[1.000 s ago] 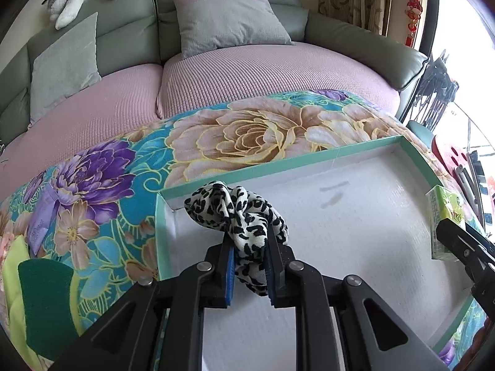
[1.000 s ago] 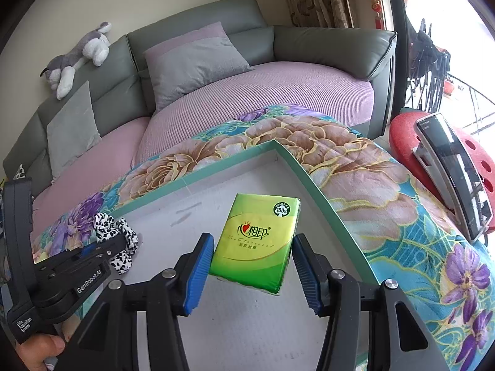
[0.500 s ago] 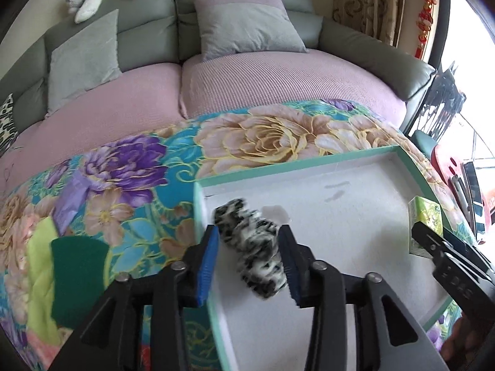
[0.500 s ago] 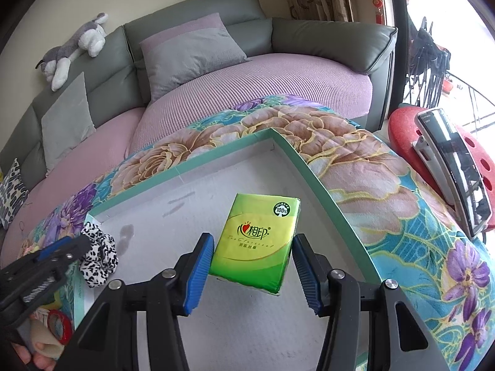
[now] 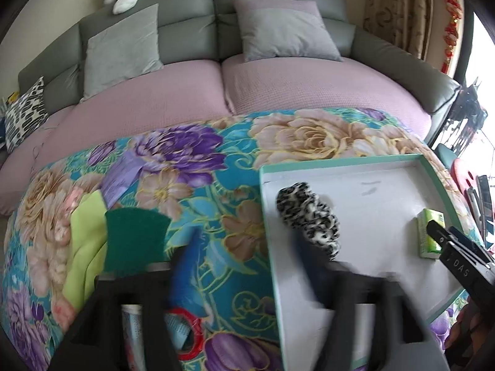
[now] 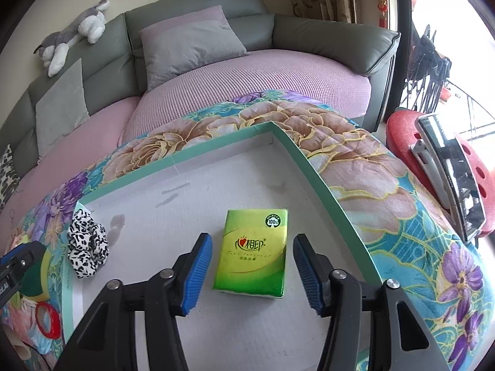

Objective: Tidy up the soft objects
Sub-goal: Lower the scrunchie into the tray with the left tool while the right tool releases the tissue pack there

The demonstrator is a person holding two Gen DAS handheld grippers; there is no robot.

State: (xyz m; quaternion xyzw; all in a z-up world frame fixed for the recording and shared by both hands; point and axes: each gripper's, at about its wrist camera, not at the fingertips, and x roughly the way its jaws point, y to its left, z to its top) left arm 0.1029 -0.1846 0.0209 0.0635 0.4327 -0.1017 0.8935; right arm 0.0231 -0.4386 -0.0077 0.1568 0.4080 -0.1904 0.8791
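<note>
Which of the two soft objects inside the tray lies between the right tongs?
The green tissue pack; the leopard-print scrunchie lies far off, at the tray's left edge.

A leopard-print scrunchie (image 5: pixel 309 218) lies bunched by the tray's (image 6: pixel 216 151) left wall; a green tissue pack (image 6: pixel 253 253) lies flat near its right wall.

Scrunchie (image 5: pixel 309 221) released into tray (image 5: pixel 433 167), tissue pack (image 6: pixel 254 252) released — both hand-held grippers opened

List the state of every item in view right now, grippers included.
Scrunchie: released, lying in tray's left corner.
Tissue pack: flat on tray floor, between right fingers, untouched.
Tray: on floral cloth, holds both items.
Left gripper: open, jaws just widened, nothing between them.
Right gripper: open, jaws just widened.
Green pad: on cloth, outside tray.
</note>
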